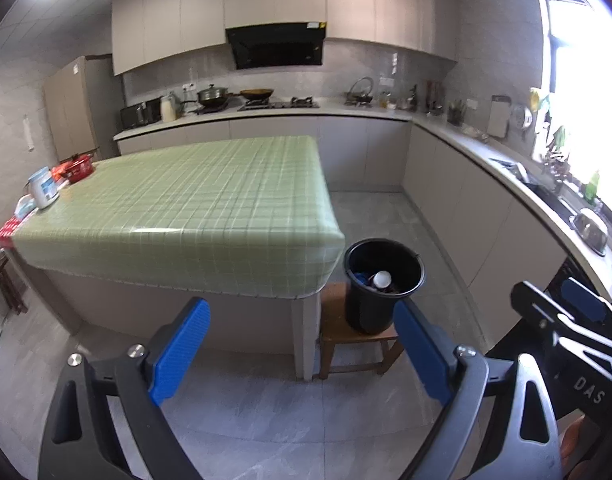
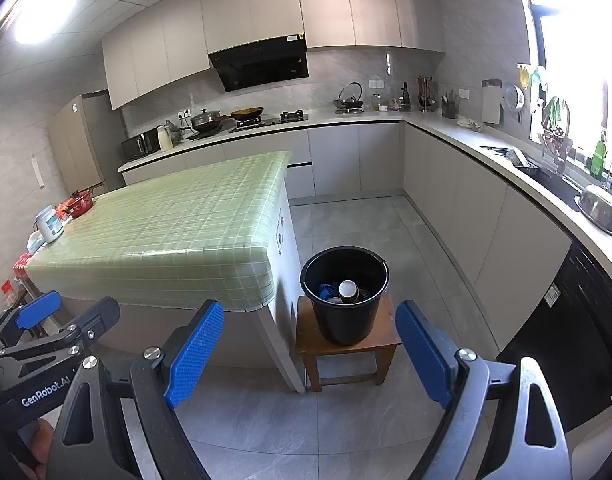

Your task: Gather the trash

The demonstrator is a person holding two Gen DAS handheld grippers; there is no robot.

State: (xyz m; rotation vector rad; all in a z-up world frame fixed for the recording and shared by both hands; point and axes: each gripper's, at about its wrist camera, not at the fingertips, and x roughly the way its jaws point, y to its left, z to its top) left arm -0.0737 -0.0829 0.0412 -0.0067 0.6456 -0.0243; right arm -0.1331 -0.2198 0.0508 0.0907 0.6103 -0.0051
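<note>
A black bucket [image 1: 381,284] [image 2: 344,294] stands on a small wooden stool [image 1: 355,342] [image 2: 345,350] beside the corner of the green-checked table [image 1: 186,208] [image 2: 166,232]. Inside it lie a white-bottomed bottle [image 1: 382,279] [image 2: 347,289], something blue and other pieces of trash. My left gripper [image 1: 302,344] is open and empty, held back from the table over the floor. My right gripper [image 2: 309,348] is likewise open and empty. Each gripper shows at the edge of the other's view: the right gripper [image 1: 577,320] beside the left, the left gripper [image 2: 42,320] beside the right.
At the table's far left end stand a white jar [image 1: 44,190] [image 2: 50,224] and a red pot [image 1: 76,168] [image 2: 78,204]. Kitchen counters [image 1: 485,148] [image 2: 485,140] with a stove, pans and a sink run along the back and right walls. Grey tiled floor [image 1: 286,412] lies in front.
</note>
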